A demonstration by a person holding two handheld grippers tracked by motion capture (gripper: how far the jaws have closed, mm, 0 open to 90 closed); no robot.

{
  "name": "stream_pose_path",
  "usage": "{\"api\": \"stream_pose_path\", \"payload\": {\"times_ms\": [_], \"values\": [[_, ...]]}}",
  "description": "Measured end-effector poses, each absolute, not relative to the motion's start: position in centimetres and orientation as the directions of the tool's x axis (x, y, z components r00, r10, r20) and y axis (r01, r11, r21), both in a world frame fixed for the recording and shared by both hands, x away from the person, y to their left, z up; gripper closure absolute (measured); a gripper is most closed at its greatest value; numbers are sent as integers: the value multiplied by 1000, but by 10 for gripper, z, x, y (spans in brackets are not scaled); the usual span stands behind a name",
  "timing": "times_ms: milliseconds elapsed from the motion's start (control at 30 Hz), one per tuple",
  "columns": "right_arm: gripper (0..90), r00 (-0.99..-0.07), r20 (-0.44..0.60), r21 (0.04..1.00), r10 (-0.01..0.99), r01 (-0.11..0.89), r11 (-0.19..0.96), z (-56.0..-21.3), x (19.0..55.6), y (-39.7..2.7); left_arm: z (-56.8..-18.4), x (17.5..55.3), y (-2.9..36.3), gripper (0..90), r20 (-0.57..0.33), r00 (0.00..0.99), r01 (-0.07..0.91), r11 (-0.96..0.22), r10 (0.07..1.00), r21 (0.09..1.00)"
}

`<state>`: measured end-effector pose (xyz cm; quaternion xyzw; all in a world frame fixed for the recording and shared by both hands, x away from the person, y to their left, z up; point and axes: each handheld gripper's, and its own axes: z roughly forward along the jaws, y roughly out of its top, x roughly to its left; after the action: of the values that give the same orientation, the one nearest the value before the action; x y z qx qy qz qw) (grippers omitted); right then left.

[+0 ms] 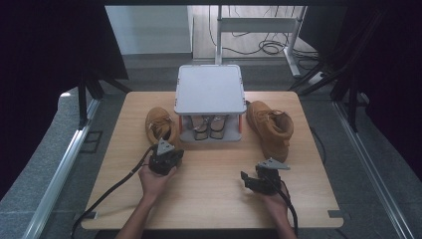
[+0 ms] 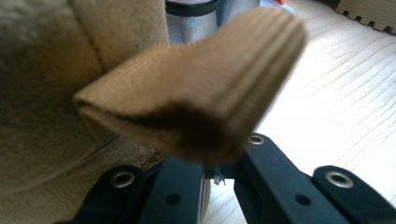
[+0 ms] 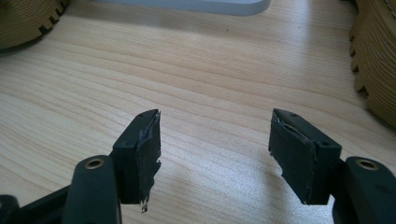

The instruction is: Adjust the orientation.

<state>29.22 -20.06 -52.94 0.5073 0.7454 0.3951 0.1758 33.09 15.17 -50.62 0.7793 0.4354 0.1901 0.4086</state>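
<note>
Left claw (image 1: 164,151): your left hand (image 1: 155,180) holds it at the heel of the left boot; in the left gripper view its jaws meet on the boot's ribbed tan pull loop (image 2: 196,98), pinching it at the base.
Left boot (image 1: 160,124): tan, standing on the table just left of the grey stand, toe pointing away from you; its heel is the end nearest your left claw.
Pull loop: a folded strip of webbing that rises from the boot's back edge and leans to the right in the left gripper view; blurred by closeness.
Right claw (image 1: 250,180): your right hand (image 1: 275,201) holds it low over bare wood near the front edge of the table, jaws turned toward the left of the high view; in the right gripper view the two pads (image 3: 142,154) stand wide apart with nothing between them.
Right boot (image 1: 271,128): tan, on the table just right of the stand, well apart from your right claw; its ridged sole edge shows at the right margin of the right gripper view.
Grey stand (image 1: 209,89): a flat-topped platform on short legs, at the far middle of the table, between the two boots.
Table (image 1: 214,204): light wood, rounded corners.
</note>
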Motion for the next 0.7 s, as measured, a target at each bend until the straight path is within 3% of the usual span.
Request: {"api": "stream_pose_path", "payload": {"times_ms": [700], "values": [[343, -426, 126, 767, 896, 614, 184, -529, 292, -200, -505, 326, 186, 900, -116, 516, 582, -248, 849, 774]]}}
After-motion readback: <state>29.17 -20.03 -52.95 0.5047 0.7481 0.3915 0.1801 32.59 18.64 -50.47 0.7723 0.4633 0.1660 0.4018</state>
